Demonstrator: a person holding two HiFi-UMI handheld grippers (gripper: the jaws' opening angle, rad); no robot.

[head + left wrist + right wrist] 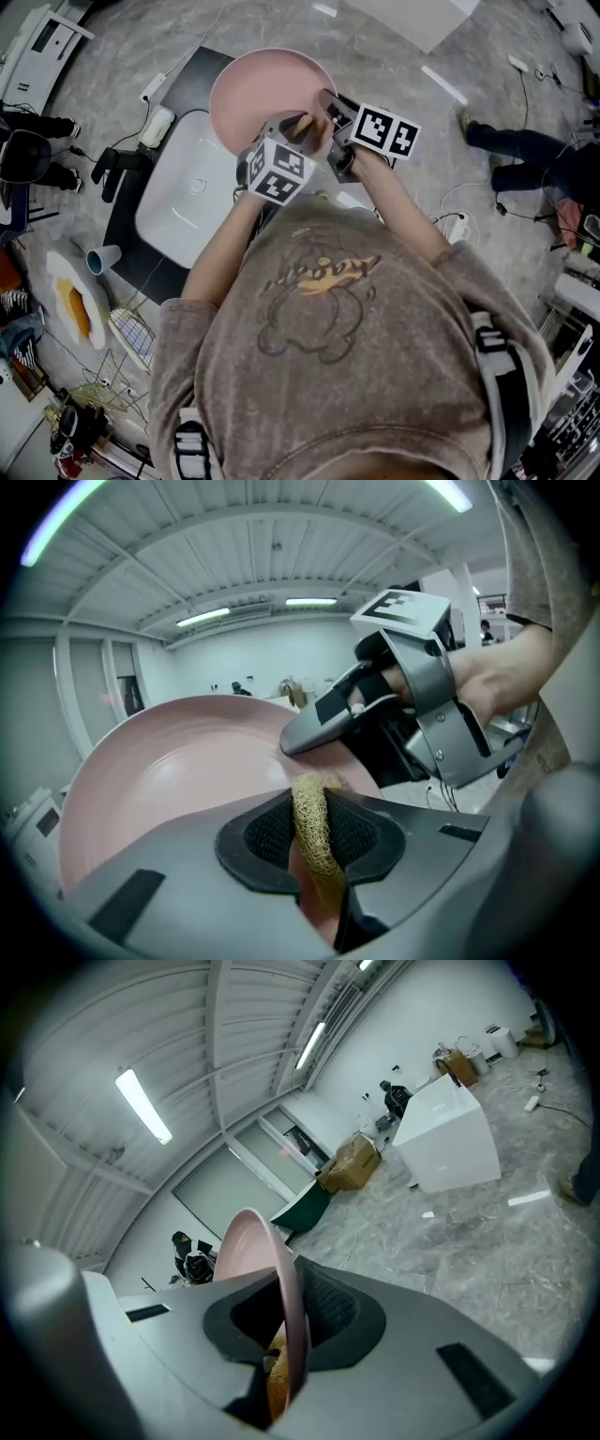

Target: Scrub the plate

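A pink plate [262, 94] is held up on edge over the sink. My right gripper [328, 105] is shut on its rim; in the right gripper view the plate's thin edge [286, 1307] runs between the pads of the right gripper [286, 1335]. My left gripper [298, 128] is shut on a yellowish mesh scrubber [316, 829], which is pressed between the pads of the left gripper [317, 841]. The scrubber rests against the plate's face [178, 771] close to the right gripper [403, 714]. A bit of the scrubber [276, 1374] shows behind the plate.
A white sink basin [187, 187] sits on a black mat below the plate. A blue cup [105, 258] and a wire rack [131, 337] lie at the left. Another person's legs [525, 155] are at the right. A white box [448, 1138] stands on the marble floor.
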